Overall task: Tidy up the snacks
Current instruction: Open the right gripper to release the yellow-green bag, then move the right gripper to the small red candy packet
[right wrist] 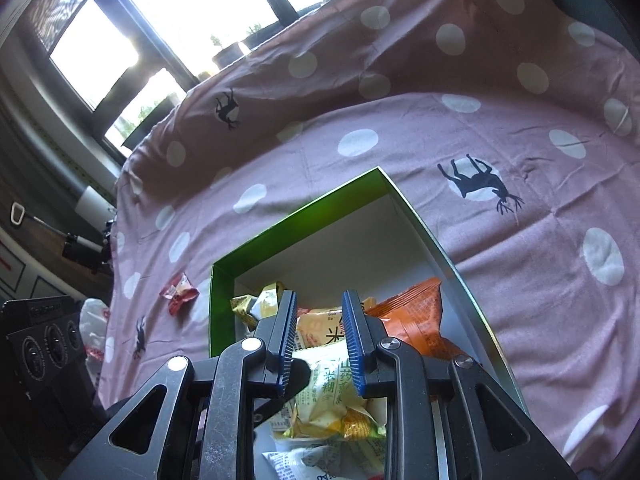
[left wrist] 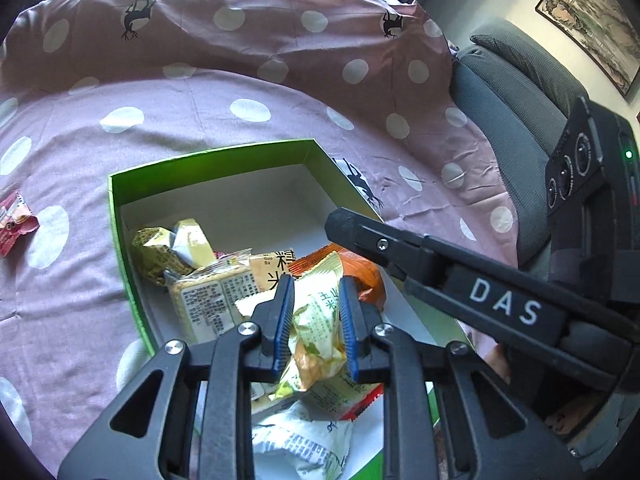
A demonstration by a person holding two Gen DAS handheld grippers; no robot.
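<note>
Pink polka-dot cloth [left wrist: 160, 136] with deer prints covers the surface under our green box [left wrist: 120, 216], which holds most of the snacks. Our left tongs [left wrist: 314, 326] pinch a yellow-green packet [left wrist: 320, 320] over the box; our right tongs [right wrist: 322, 344] sit nearly pressed together above the same packet, and we cannot tell whether they grip it. We judge the packing well along: next we drop this packet in, then fetch the red snack [right wrist: 179, 288] lying on the cloth outside. "DAS" reads on the right tool's arm; one packet shows "Guo Ba" beside Chinese characters.
</note>
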